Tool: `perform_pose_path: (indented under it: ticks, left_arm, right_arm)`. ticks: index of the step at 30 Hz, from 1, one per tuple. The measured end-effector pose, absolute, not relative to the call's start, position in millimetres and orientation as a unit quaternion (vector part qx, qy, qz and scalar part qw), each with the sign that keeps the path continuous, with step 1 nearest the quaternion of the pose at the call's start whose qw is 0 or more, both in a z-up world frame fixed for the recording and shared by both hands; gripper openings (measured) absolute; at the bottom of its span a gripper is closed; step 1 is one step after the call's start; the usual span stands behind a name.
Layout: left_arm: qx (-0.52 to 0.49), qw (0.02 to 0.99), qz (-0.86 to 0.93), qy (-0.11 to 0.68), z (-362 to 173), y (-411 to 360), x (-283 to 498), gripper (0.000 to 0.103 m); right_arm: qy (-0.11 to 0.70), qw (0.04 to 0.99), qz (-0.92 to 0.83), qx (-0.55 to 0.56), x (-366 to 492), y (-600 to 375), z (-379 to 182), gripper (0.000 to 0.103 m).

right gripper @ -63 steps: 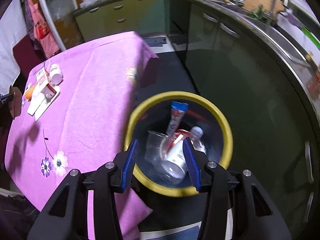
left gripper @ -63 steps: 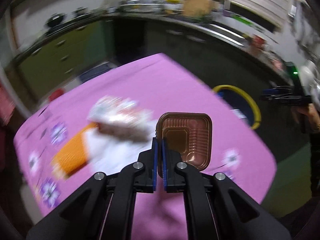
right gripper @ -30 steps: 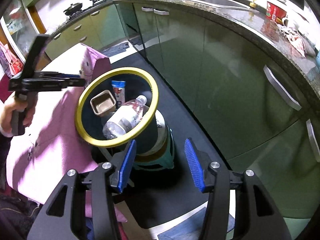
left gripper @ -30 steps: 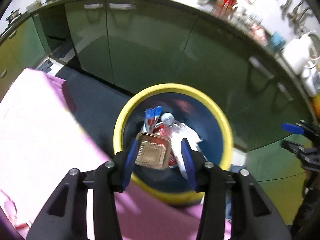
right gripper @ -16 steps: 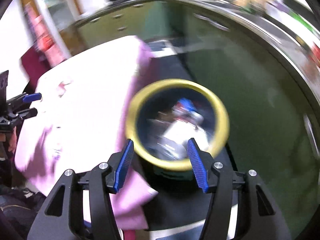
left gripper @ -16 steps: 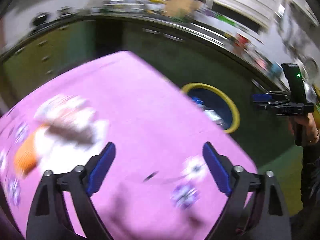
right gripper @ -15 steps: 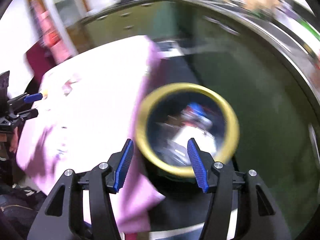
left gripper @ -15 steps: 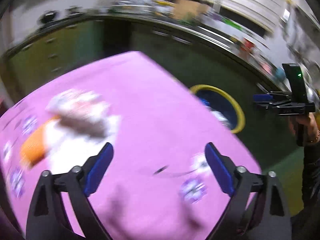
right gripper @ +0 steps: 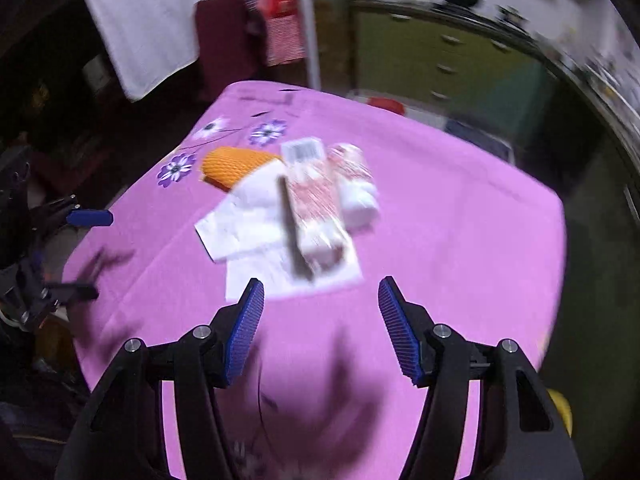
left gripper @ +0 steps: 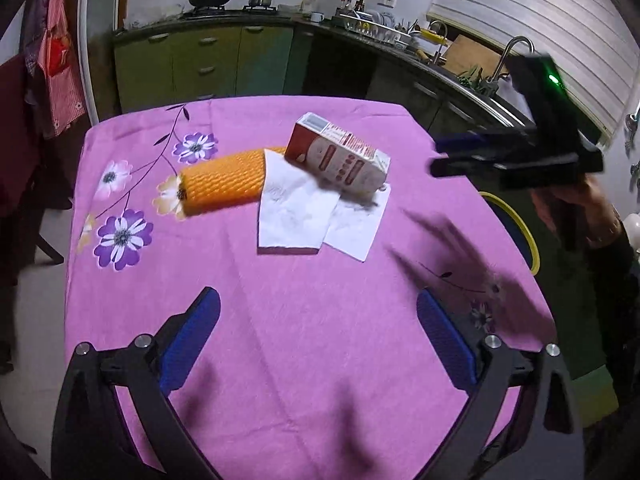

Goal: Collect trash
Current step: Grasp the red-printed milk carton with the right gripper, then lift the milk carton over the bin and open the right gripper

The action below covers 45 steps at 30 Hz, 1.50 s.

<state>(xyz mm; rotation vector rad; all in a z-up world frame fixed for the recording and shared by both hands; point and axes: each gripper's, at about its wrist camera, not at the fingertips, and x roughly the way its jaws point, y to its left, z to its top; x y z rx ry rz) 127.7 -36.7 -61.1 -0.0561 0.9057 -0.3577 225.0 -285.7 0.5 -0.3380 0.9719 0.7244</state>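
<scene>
The left gripper (left gripper: 318, 336) fills the bottom of its own view, its blue pads (left gripper: 190, 340) spread very wide and opening further, nothing between them but bare pink cloth (left gripper: 320, 340). The right gripper (right gripper: 321, 326) sits likewise at the bottom of its blurred view, pads (right gripper: 244, 332) set well apart with its jaws also empty — only cloth shows in the gap.

The trash lies together on the cloth in the upper middle of both views. In the left wrist view a red-and-white carton (left gripper: 340, 156) lies on its side, partly on two white napkins (left gripper: 296, 212) that overlap and spread toward the frame's centre. An orange foam net (left gripper: 222, 182) lies just left of the napkins, its right end tucked under the carton's end. Purple and white flowers (left gripper: 122, 238) are printed on the cloth at the left.

At the right edge of the left view a hand (left gripper: 576, 208) holds the right gripper above the table corner; below it a yellow bin rim (left gripper: 524, 232) shows past the cloth's edge. Green cabinets (left gripper: 208, 60) and a counter with pots run along the top. In the right view, the left gripper shows at the left edge.
</scene>
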Motion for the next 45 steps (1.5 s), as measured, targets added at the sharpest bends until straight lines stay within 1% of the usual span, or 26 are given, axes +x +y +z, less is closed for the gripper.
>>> perform_pose_path:
  ticks: [4,11,12,14,21,22,23,30,37,41,45]
  left_arm:
    - [-0.027,0.880,-0.178,0.440,-68.2,-36.0,127.9,0.094]
    - [-0.020,0.879,-0.187,0.439,-70.9,-34.4,130.0,0.094]
    - [-0.023,0.879,-0.188,0.439,-71.0,-33.0,130.7,0.094]
    - [-0.028,0.878,-0.188,0.439,-71.8,-30.4,131.4,0.094]
    - [-0.032,0.874,-0.187,0.447,-77.3,-24.3,133.8,0.094]
    - [-0.032,0.874,-0.186,0.448,-77.7,-24.0,133.6,0.094]
    - [-0.032,0.874,-0.186,0.448,-78.0,-23.7,133.2,0.094]
    - [-0.033,0.873,-0.183,0.450,-79.7,-20.2,130.9,0.094]
    - [-0.029,0.876,-0.186,0.445,-75.1,-23.0,124.3,0.094]
    - [-0.022,0.876,-0.190,0.442,-72.8,-27.3,120.4,0.094]
    - [-0.018,0.877,-0.194,0.439,-71.3,-32.6,119.1,0.094]
  right_arm:
    - [0.471,0.794,0.344,-0.172,251.3,-261.0,-15.3,0.059]
    - [0.492,0.781,0.341,-0.177,275.1,-254.7,-29.7,0.056]
    - [0.495,0.779,0.341,-0.178,276.3,-254.1,-31.1,0.055]
    - [0.502,0.773,0.343,-0.181,280.1,-249.4,-36.0,0.049]
    - [0.510,0.766,0.344,-0.185,288.3,-234.3,-46.2,0.048]
    - [0.510,0.766,0.343,-0.186,289.1,-232.0,-46.9,0.046]
    - [0.513,0.765,0.340,-0.189,290.5,-229.3,-49.3,0.037]
    - [0.498,0.778,0.334,-0.186,280.1,-227.7,-37.9,0.035]
    - [0.476,0.798,0.336,-0.156,245.7,-257.2,2.0,0.035]
    - [0.462,0.824,0.299,-0.137,215.0,-307.5,28.4,0.035]
    - [0.472,0.847,0.219,-0.105,191.2,-385.8,34.9,0.035]
